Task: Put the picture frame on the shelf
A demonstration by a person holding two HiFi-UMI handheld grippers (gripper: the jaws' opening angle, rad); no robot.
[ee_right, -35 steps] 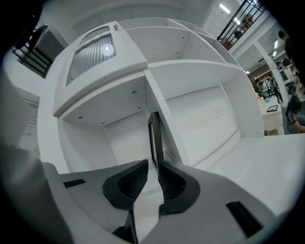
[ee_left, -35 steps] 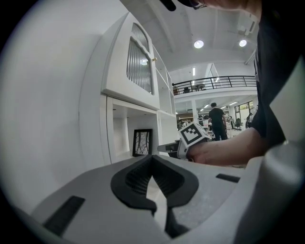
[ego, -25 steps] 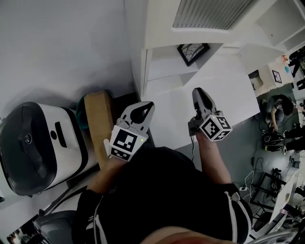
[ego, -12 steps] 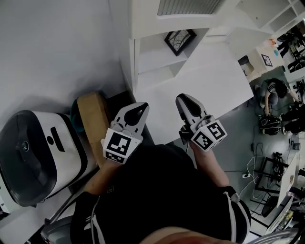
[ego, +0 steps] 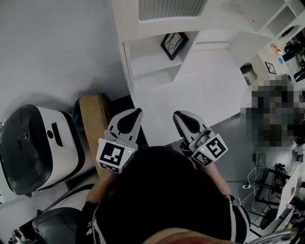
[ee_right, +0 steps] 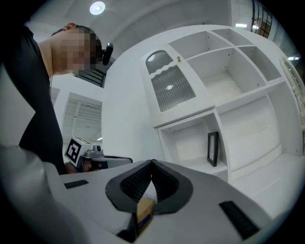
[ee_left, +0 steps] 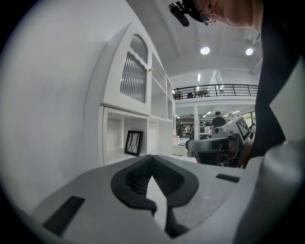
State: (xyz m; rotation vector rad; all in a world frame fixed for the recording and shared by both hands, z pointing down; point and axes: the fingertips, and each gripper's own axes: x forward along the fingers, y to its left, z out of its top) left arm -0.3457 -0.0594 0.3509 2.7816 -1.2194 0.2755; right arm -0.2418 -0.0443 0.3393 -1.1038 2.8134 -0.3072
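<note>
Two square markers in black and white are the print that can be made out: a block pattern on the left cube [ego: 113, 156] and another on the right cube [ego: 213, 148], patterns only, not letters. The frame [ego: 173, 45] is black, with a pale picture crossed by thin dark lines; any writing on it is too small to tell. It stands upright or nearly so on the shelf [ego: 151, 72], in the open compartment just under the ribbed door [ego: 171, 8]. Both grippers are well apart from it, held side by side close to the person's black-clad chest and pointing toward the shelf. The left gripper [ego: 137, 111] has its jaws together, tips touching, with nothing between them; in its own view the frame shows above and left of the tips. The right gripper [ego: 177, 116] has just been closing its jaws, and they meet at the tips with nothing clamped; in its view the frame sits to the right of the tips, seen nearly edge-on. A white machine [ego: 40, 143] and a wooden board [ego: 95, 121] lie to the left of the left gripper
</note>
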